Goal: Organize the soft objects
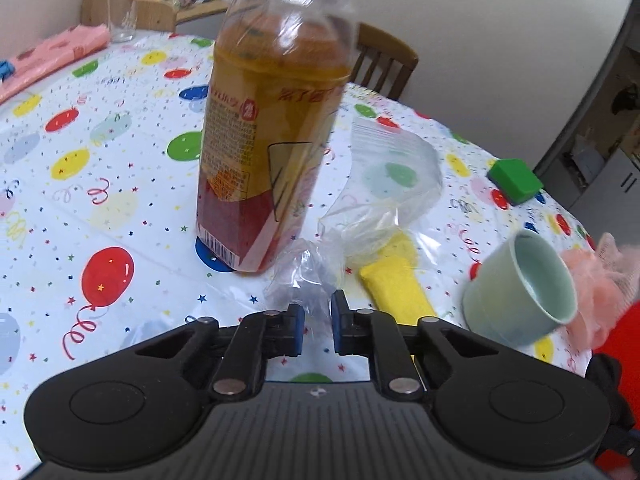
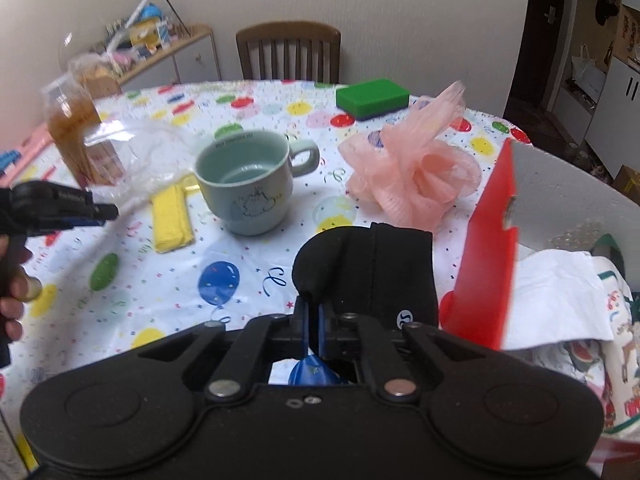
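bag (image 1: 372, 188) pinched in my left jaws so it stays up; my right jaws squeeze the black cloth (image 2: 376, 264), box (image 2: 492, 248) at 3 o'clock.

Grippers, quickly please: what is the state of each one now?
Left gripper: shut on the clear plastic bag.
Right gripper: shut on the black cloth.

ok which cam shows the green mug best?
Right wrist: the green mug sits near centre, upright, with handle, rim and printed drawing all visible. In the left wrist view the mug is off to the right, strongly tilted by distortion, handle hidden.
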Action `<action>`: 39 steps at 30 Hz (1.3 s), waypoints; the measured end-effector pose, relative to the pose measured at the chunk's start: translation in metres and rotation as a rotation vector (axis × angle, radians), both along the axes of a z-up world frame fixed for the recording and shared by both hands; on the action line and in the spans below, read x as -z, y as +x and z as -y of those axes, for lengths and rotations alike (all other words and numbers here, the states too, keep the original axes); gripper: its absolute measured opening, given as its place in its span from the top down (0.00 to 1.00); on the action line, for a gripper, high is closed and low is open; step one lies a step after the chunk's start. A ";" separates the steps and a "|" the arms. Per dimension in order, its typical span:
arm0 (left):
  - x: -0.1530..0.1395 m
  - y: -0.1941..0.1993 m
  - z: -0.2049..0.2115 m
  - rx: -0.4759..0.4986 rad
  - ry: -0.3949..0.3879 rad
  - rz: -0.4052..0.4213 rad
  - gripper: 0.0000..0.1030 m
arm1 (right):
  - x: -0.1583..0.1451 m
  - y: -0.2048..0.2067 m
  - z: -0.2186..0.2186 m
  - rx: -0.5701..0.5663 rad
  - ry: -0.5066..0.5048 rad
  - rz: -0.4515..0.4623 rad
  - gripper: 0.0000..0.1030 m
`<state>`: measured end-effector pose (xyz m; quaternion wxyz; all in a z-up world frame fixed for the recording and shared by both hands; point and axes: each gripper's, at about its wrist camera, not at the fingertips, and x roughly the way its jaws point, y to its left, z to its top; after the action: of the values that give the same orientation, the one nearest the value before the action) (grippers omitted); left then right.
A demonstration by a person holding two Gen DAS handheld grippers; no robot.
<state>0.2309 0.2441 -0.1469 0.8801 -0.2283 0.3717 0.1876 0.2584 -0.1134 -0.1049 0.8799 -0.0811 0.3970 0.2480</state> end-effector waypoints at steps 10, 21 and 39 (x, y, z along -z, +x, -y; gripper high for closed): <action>-0.031 -0.035 0.033 0.049 0.094 0.065 0.96 | -0.040 -0.026 0.036 -0.026 0.174 0.020 0.96; -0.066 -0.068 0.071 0.115 0.120 0.128 0.96 | -0.079 -0.042 0.064 -0.092 0.293 0.071 0.97; -0.131 -0.098 0.120 0.252 0.140 0.274 0.98 | -0.119 -0.037 0.125 -0.036 0.420 0.129 0.97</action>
<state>0.1332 0.1242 -0.0159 0.9527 -0.1415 0.2601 0.0686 0.2214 -0.2389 0.0142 0.8965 0.0810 0.2780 0.3352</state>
